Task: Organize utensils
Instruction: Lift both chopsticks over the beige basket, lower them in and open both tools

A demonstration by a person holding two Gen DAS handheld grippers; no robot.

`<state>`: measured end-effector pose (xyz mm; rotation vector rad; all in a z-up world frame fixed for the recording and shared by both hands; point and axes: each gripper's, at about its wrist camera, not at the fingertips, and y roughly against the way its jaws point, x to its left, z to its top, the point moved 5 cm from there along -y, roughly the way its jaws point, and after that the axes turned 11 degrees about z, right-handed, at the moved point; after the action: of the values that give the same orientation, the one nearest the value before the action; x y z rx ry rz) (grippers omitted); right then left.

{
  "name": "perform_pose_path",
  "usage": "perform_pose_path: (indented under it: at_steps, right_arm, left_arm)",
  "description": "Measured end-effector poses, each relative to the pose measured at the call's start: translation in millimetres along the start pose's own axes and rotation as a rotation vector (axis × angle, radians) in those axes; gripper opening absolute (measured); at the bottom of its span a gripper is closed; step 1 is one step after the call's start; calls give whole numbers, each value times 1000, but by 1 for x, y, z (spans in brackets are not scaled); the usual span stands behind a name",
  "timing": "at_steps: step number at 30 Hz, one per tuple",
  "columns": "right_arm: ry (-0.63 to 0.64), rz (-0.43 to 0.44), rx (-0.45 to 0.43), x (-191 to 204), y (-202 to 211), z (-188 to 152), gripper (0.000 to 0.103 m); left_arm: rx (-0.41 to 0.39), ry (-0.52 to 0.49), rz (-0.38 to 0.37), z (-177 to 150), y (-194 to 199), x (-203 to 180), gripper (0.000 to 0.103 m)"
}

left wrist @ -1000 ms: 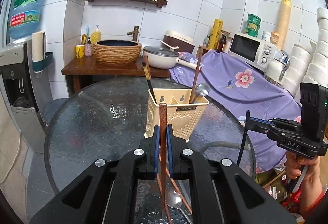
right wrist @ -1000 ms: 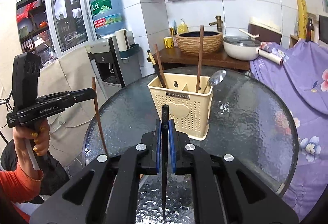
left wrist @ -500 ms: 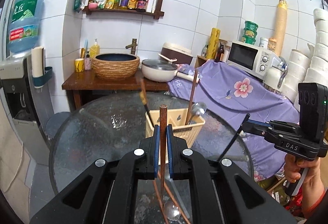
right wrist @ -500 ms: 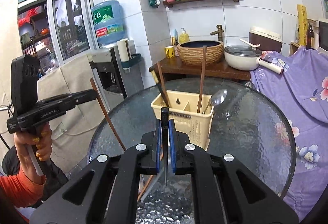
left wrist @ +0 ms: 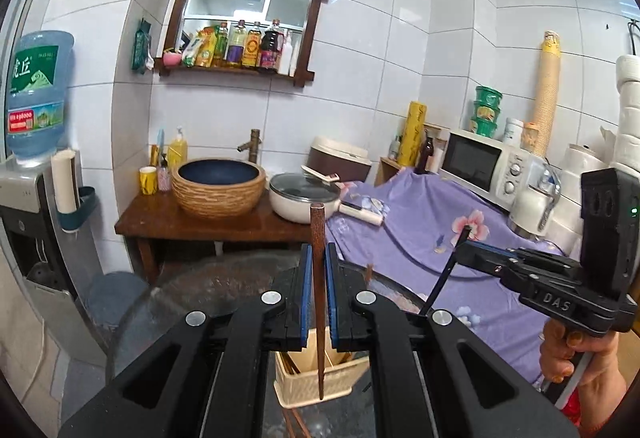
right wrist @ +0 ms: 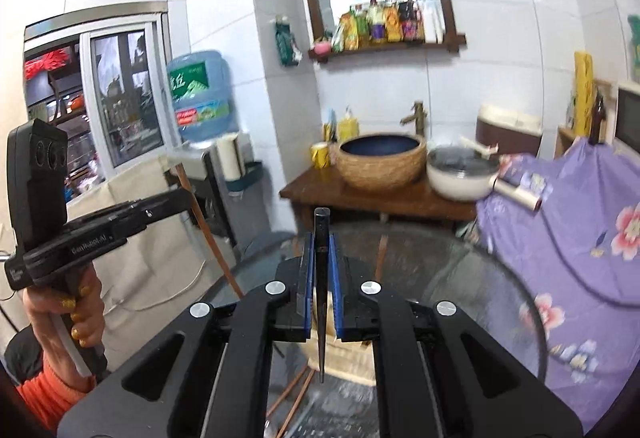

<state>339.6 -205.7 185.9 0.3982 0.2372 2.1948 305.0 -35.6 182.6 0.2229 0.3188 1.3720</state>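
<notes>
My left gripper (left wrist: 317,258) is shut on a brown wooden chopstick (left wrist: 317,238) that hangs point down over the cream utensil basket (left wrist: 316,382) on the round glass table (left wrist: 208,290). My right gripper (right wrist: 321,248) is shut on a black chopstick (right wrist: 321,234), point down, above the same basket (right wrist: 344,358). Each gripper shows in the other's view: the right one (left wrist: 464,250) with its black chopstick, the left one (right wrist: 186,193) with its brown chopstick. The basket is mostly hidden behind the gripper bodies.
More brown chopsticks (right wrist: 296,390) lie on the glass near the basket. Behind the table stand a wooden stand with a woven basin (left wrist: 218,185) and a white pan (left wrist: 304,197), a water dispenser (left wrist: 32,205) at left, and a purple-covered counter (left wrist: 420,230) with a microwave (left wrist: 480,165).
Both grippers have risen and tilted up with their chopsticks. The basket has dropped low in both views and now lies right under the chopstick tips. The right wrist view is motion-blurred.
</notes>
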Motion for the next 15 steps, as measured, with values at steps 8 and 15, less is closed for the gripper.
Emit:
perform_pose_path:
  at_steps: [8,15]
  right_arm:
    - [23,-94,-6,-29,-24,18,8]
    - [9,-116,69,-50,-55,-25,8]
  left_arm:
    - [13,10,81,7,-40,-1,7]
    - [85,7,111,-29,-77,1,7]
